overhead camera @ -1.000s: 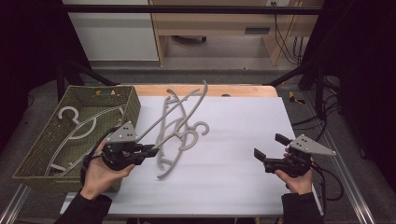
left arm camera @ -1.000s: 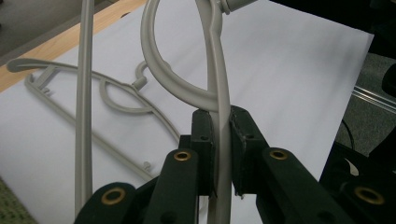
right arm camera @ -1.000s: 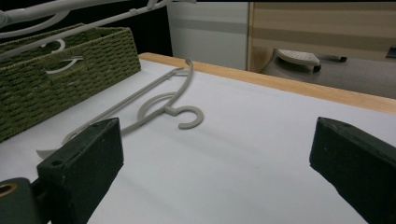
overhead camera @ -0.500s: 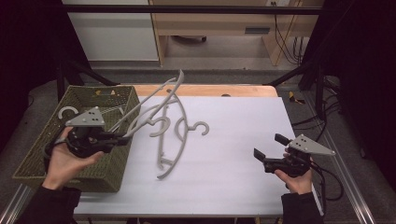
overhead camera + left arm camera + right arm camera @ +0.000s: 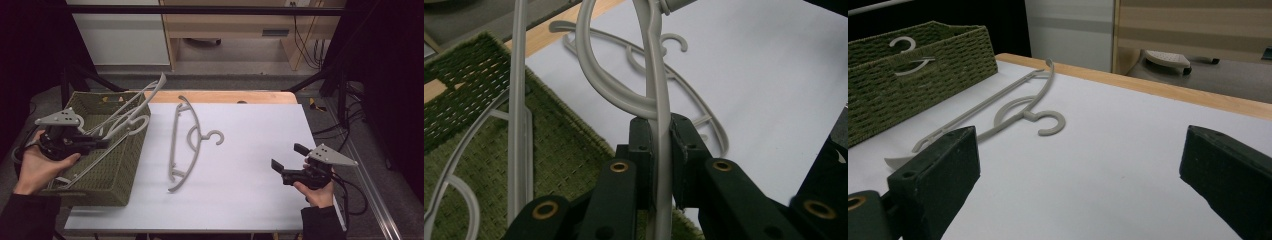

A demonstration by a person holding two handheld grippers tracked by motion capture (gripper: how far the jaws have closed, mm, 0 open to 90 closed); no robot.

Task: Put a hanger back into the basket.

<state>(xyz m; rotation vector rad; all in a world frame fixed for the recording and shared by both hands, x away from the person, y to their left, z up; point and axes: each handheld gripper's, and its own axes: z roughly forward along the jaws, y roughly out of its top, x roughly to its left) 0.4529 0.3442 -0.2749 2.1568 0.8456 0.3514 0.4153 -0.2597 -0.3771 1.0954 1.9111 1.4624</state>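
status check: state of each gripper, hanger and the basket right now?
left gripper: shut on held hanger, over the basket
right gripper: open, empty, above the table
held hanger: lifted, tilted, partly over the basket rim
table hanger: flat on the white table, untouched
basket: upright, open-topped, at least one hanger inside

This looks like a lab or a test room, not a home. The table [image 5: 250, 200] has a white top and a metal frame [image 5: 372, 200], black curtains [image 5: 30, 50] hang around it, and cables [image 5: 305, 30] lie on the floor behind.
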